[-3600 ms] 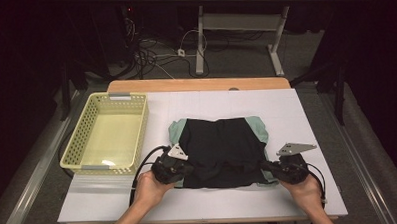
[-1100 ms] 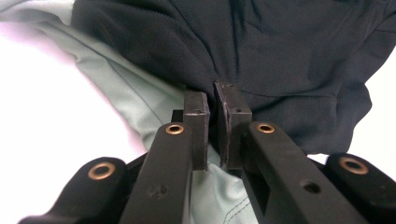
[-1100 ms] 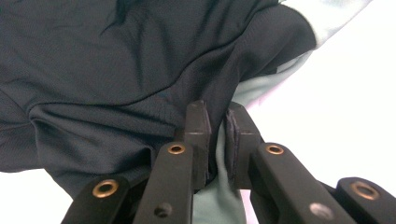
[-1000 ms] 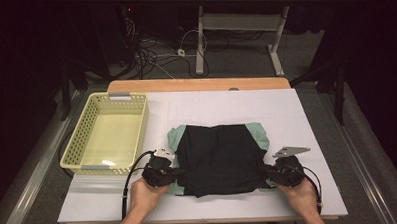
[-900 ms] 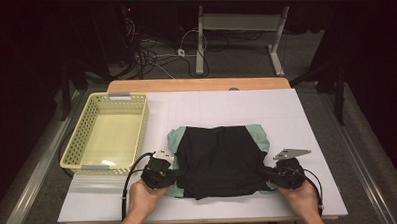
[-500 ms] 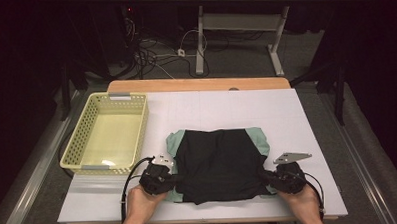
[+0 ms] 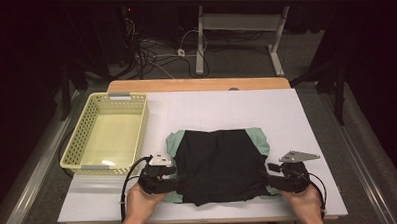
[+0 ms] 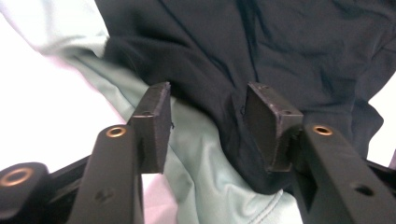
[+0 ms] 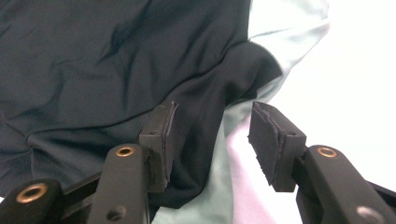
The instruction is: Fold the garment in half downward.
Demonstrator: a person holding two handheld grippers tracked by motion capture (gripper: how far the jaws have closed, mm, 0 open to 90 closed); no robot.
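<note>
A black garment (image 7: 221,163) with mint-green sleeves lies folded flat on the white table (image 7: 226,106). My left gripper (image 7: 173,183) is at its near left corner and my right gripper (image 7: 267,175) at its near right corner. In the left gripper view, the left gripper (image 8: 208,98) has just been opening; black and mint cloth (image 8: 280,46) lies slack between the pads, which do not press on it. In the right gripper view, the right gripper (image 9: 212,109) has also just been opening, over the garment's (image 9: 93,56) dark edge and mint trim, with the pads apart from the cloth.
A pale yellow perforated basket (image 7: 82,141) stands empty at the table's left. A wooden strip runs along the far edge. Cables and a desk frame lie on the floor beyond. Bare white table lies behind and to the right of the garment.
The garment and both grippers have shifted a little toward the near edge of the table. The garment now lies flatter and lower in the high view.
</note>
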